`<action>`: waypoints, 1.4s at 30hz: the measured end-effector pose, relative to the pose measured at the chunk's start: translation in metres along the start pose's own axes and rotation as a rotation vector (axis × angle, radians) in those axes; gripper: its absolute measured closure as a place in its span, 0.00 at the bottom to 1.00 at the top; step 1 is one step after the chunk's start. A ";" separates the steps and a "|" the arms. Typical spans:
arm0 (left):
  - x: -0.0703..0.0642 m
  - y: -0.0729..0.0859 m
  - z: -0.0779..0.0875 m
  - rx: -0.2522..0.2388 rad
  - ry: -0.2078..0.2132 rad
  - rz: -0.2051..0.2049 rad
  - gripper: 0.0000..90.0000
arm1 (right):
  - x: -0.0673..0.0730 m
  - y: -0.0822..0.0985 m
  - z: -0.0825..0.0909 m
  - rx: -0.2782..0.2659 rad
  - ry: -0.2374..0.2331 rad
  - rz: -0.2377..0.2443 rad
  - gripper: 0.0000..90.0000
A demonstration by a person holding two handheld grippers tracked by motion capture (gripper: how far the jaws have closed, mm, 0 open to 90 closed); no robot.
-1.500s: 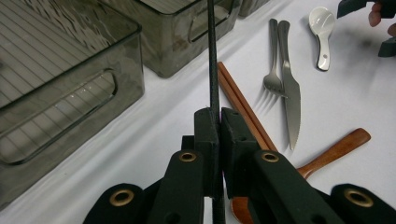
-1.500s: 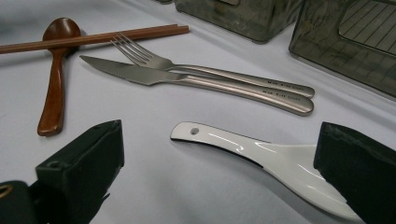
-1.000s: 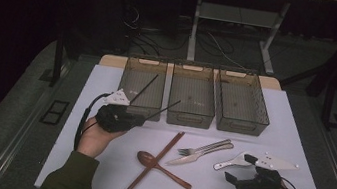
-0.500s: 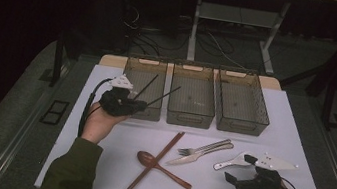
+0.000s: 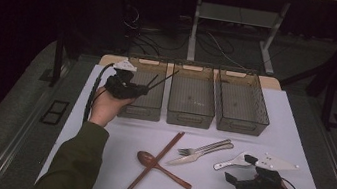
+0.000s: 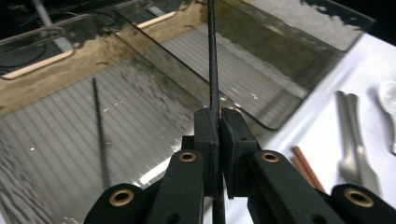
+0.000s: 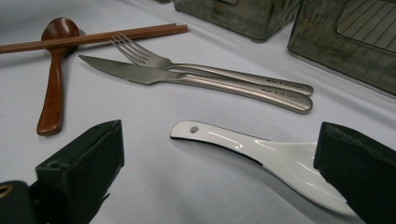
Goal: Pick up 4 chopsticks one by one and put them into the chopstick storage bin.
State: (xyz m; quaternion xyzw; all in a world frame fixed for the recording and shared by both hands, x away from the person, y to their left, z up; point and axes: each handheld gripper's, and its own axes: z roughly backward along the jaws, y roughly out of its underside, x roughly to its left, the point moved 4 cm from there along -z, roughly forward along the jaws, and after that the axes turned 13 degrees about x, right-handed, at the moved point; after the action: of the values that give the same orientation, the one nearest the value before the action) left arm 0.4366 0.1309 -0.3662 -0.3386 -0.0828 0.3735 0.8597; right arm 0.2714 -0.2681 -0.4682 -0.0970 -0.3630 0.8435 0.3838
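Three see-through bins in row at far side of white mat (image 5: 95, 164).

Left bin (image 5: 142, 105): one black chopstick (image 6: 100, 130) lies flat on bin floor. Middle bin (image 5: 191, 100) and right bin (image 5: 240, 105): nothing seen inside.

Left gripper (image 5: 142, 89) above left bin, jaws squeezed tight on second black chopstick (image 6: 212, 60); its tip pokes toward middle bin.

Right gripper (image 7: 219, 172) rests near mat's front right corner, jaws wide apart, white spoon (image 7: 261, 156) lying between them.

Bare mat between bins and brown chopsticks (image 5: 155, 161).

The engraved marks on the fork (image 7: 224, 72) and knife (image 7: 196, 80) handles are too small to read.
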 end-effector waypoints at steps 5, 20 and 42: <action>0.011 -0.006 -0.006 -0.001 -0.028 0.022 0.94 | 0.000 0.000 0.000 0.000 -0.001 -0.006 0.02; 0.051 -0.013 -0.029 0.013 -0.126 0.132 0.94 | -0.002 0.001 0.002 -0.008 0.001 -0.011 0.02; 0.058 -0.003 -0.045 0.090 -0.138 0.177 0.77 | -0.003 0.002 0.005 -0.017 0.002 -0.013 0.02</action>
State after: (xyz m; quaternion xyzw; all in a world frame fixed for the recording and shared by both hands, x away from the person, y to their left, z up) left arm 0.4965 0.1467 -0.4047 -0.2788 -0.0948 0.4735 0.8301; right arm 0.2703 -0.2734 -0.4661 -0.0987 -0.3706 0.8376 0.3890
